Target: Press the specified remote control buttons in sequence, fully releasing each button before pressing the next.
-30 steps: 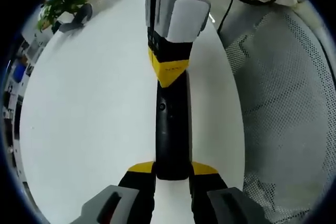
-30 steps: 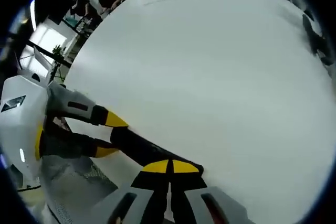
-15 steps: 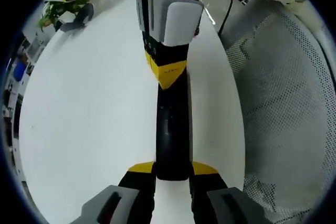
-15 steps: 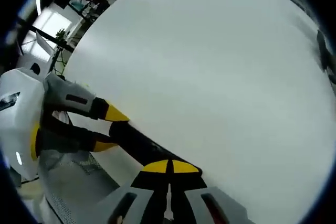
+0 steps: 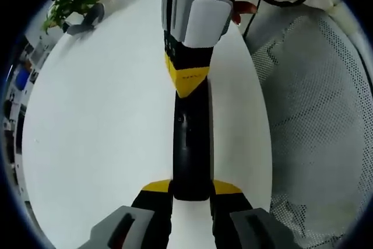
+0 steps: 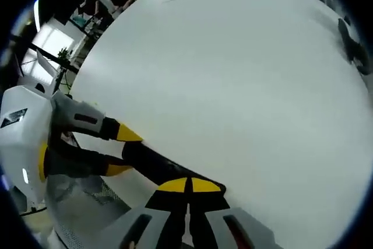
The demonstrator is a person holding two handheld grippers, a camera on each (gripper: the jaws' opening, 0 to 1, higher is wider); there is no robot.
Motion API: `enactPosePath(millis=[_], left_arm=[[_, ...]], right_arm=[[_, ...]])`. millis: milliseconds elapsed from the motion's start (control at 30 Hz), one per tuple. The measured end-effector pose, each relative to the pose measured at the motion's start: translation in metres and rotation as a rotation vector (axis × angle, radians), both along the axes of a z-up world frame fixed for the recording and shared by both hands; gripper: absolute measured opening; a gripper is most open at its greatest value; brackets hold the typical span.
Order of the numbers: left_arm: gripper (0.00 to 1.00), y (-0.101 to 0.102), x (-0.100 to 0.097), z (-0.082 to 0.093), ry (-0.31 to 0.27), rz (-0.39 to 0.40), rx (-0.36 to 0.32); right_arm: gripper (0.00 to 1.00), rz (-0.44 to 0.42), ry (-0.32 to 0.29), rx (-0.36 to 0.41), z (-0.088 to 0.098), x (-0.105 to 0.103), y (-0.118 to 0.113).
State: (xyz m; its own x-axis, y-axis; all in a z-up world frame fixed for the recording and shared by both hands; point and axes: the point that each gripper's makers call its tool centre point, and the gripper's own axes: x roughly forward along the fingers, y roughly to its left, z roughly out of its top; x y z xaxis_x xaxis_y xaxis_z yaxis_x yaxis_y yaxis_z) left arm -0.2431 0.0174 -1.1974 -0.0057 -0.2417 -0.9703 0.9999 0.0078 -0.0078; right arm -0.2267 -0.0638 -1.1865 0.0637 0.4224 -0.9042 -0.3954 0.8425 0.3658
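While the left hand-held gripper (image 5: 191,193) clamps the near end of the black remote control (image 5: 191,144), its yellow-tipped jaws pressed against either side, the remote stretches lengthwise above the white bench (image 5: 99,121). In the left gripper view, the right hand-held gripper (image 5: 187,81) comes in from the top, its yellow tips closed together and resting on the remote's far end. A potted plant (image 5: 73,4) sits far off on the bench. A white mesh surface (image 5: 315,121) lies beside the bench.
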Motion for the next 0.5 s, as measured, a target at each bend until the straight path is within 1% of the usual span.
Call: enactPosePath(millis=[200,233,500], left_arm=[[0.24,0.0,0.0,0.0,0.006,-0.005,0.006],[0.24,0.0,0.0,0.0,0.006,-0.005,0.006],[0.24,0.0,0.0,0.0,0.006,0.0,-0.004]], right_arm=[[0.0,-0.016,0.008,0.035,0.003,-0.001,0.005],[0.0,-0.009,0.015,0.034,0.003,-0.003,0.007],[0.0,0.04,0.005,0.022,0.003,-0.006,0.015]])
